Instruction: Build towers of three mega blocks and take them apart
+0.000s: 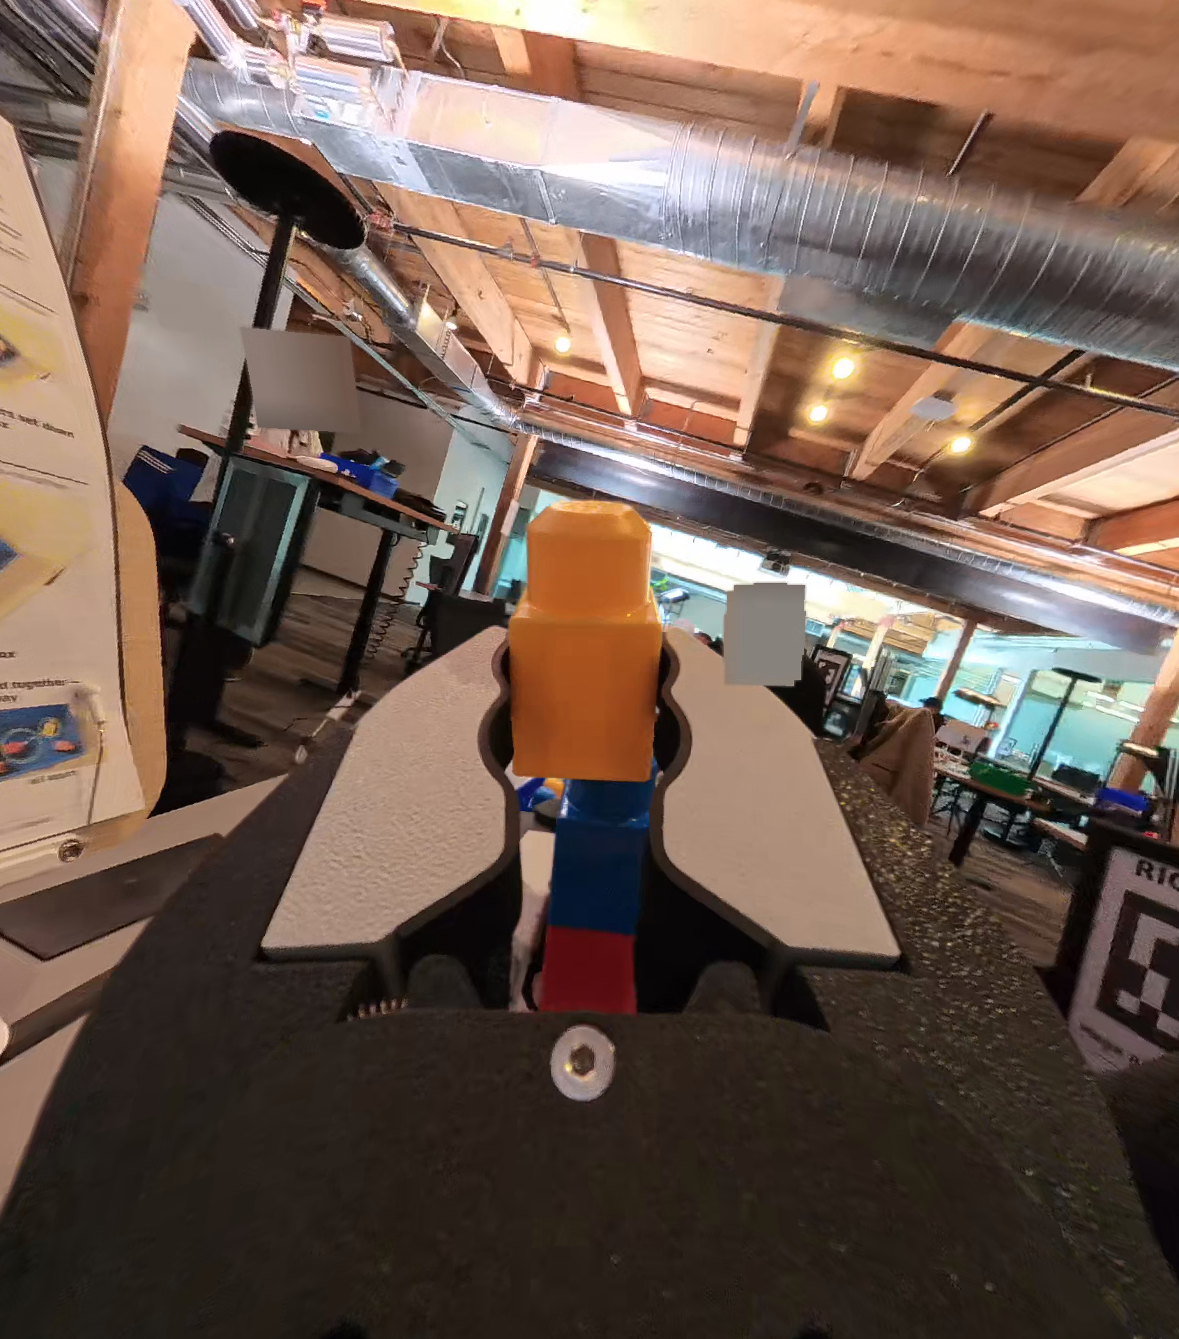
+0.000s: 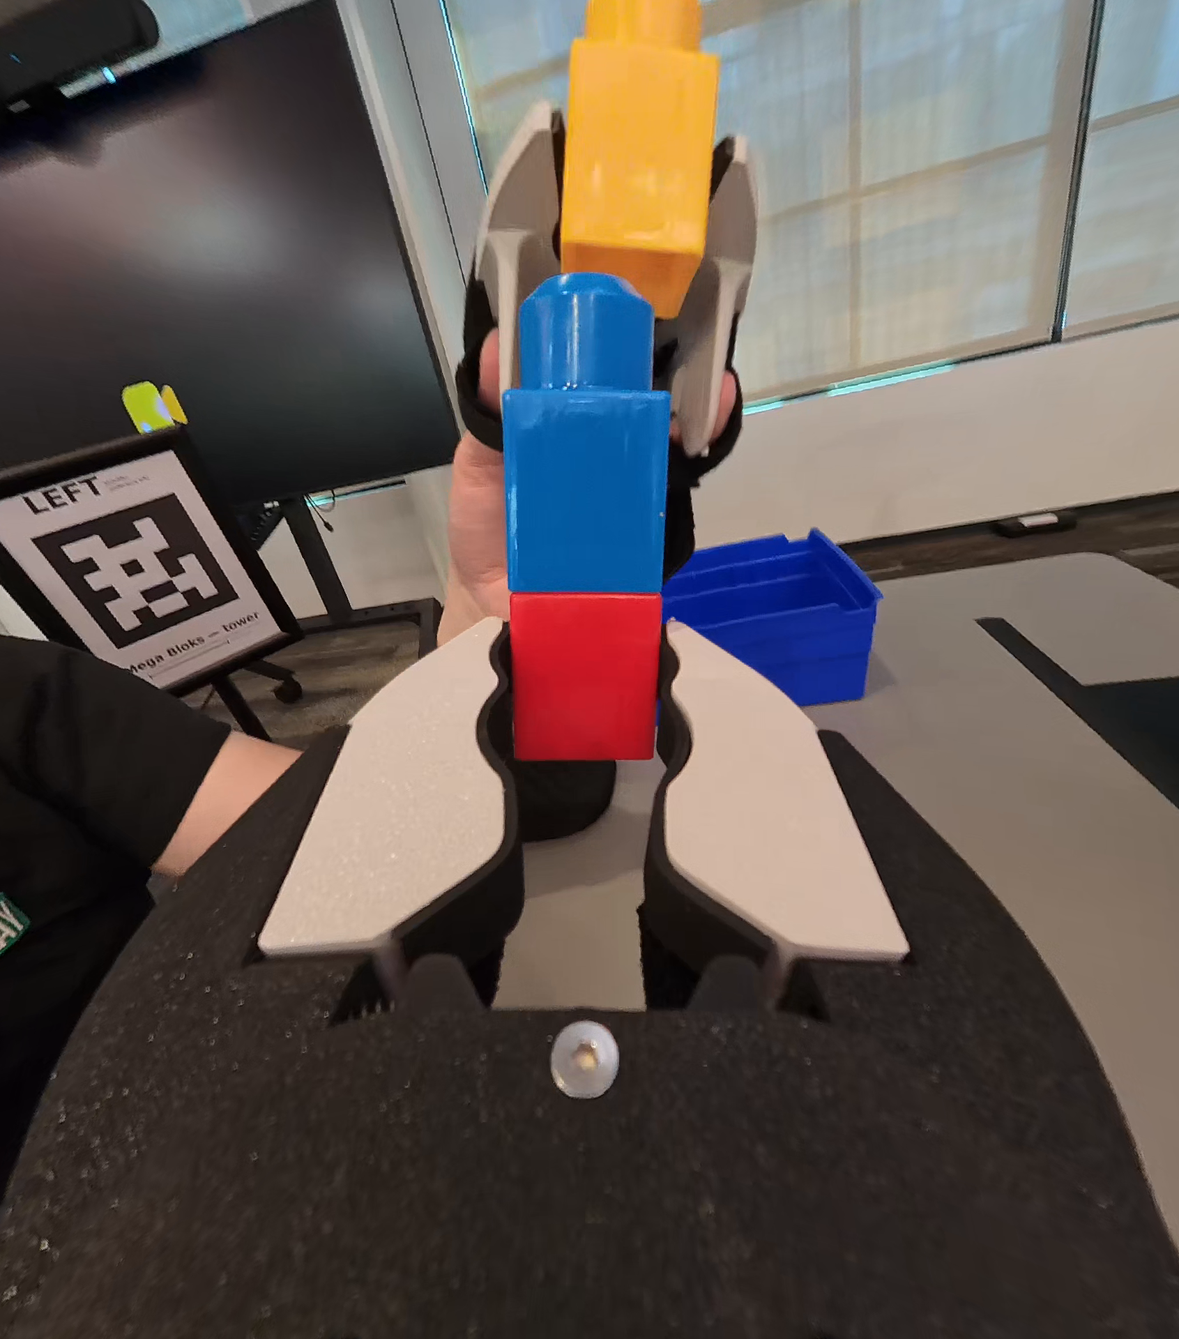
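Gripping a red block (image 2: 584, 677) between its fingertips, the right gripper (image 2: 584, 688) holds a two-block stack upright; a blue block (image 2: 584, 485) sits pressed onto the red one, stud bare. Just beyond and above that stud, the left gripper (image 2: 633, 217) is clamped on an orange block (image 2: 633, 145), tilted, its open underside apart from the blue stud. From the left wrist view, the left gripper (image 1: 584, 714) pinches the orange block (image 1: 582, 688) at its sides, blue block (image 1: 597, 869) and red block (image 1: 590, 971) below. Behind the right fingers, a blue bin (image 2: 782, 616) rests on the grey table (image 2: 1006, 833).
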The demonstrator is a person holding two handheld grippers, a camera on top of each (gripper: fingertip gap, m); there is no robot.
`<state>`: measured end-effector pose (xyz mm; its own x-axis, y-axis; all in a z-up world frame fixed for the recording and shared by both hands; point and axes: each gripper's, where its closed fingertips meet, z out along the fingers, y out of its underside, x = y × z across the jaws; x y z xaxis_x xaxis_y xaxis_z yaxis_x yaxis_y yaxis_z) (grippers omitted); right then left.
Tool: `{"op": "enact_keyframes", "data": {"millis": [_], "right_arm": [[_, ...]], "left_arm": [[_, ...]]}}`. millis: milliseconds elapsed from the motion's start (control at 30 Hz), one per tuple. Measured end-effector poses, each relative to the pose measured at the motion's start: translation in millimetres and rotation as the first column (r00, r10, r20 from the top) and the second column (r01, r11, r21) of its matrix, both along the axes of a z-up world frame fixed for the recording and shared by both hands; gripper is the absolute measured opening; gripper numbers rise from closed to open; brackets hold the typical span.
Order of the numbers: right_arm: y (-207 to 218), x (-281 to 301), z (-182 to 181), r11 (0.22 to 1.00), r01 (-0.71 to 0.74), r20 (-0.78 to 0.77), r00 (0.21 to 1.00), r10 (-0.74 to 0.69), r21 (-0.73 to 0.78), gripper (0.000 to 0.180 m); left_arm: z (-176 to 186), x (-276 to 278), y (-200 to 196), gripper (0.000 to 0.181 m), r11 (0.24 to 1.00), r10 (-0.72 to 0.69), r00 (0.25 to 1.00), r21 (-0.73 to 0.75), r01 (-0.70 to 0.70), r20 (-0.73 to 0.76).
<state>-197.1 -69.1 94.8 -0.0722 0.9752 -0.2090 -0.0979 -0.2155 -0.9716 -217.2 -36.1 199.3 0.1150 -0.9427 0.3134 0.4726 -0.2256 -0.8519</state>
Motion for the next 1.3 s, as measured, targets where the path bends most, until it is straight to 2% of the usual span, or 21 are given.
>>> {"op": "enact_keyframes", "data": {"millis": [200, 400, 1300], "right_arm": [[2, -6, -10, 1.000, -0.001, 0.028, 1.000, 0.002, -0.014, 0.036], [2, -12, -20, 1.000, 0.003, 0.055, 0.998, -0.002, -0.027, 0.035], [3, -3, -12, 1.000, 0.009, 0.042, 0.999, -0.009, -0.008, 0.035]], "left_arm": [[-4, 5, -11, 0.036, 0.999, -0.023, 0.998, 0.032, 0.024, -0.050], [-7, 1, -8, 0.035, 1.000, -0.025, 1.000, 0.002, 0.025, -0.007], [-23, 30, -7, 0.036, 0.999, -0.049, 0.993, -0.004, 0.049, -0.104]]}}
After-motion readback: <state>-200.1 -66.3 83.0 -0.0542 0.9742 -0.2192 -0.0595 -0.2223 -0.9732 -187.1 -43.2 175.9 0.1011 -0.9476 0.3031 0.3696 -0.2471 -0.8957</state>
